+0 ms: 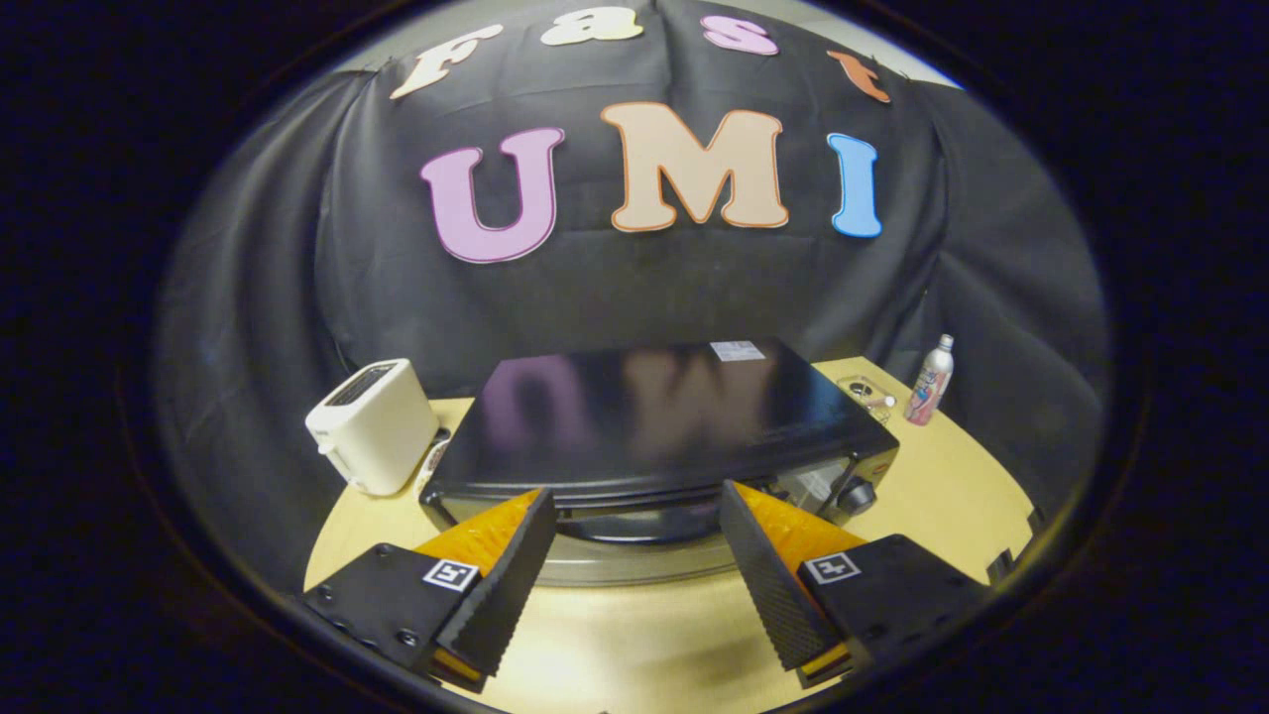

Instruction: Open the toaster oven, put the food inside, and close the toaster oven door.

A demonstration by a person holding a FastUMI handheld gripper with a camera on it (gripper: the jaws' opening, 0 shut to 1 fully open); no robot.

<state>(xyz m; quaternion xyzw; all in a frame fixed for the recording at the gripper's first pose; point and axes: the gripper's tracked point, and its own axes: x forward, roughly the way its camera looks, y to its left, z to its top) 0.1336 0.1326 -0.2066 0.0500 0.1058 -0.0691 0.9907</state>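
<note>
Toaster oven (654, 416) on counter (952, 496), just ahead of fingers (511, 585), door handle (634, 521) between fingertips. Gripper (634, 506) spread wide, holding nothing. White toaster (372, 426) beside oven; bottle (930, 382) on its other side.

Gripper (634, 516): ribbed pads, square marker tags, screwed mounts.

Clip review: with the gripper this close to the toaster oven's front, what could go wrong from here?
1. The gripper is open, its fingers spread on either side of the toaster oven door's upper edge; they could close on the edge and slip off.
2. A control knob sits just beyond the right finger; drifting that way could turn it.
3. A white toaster stands close beside the oven; pulling hard might shift the oven into it.
</note>
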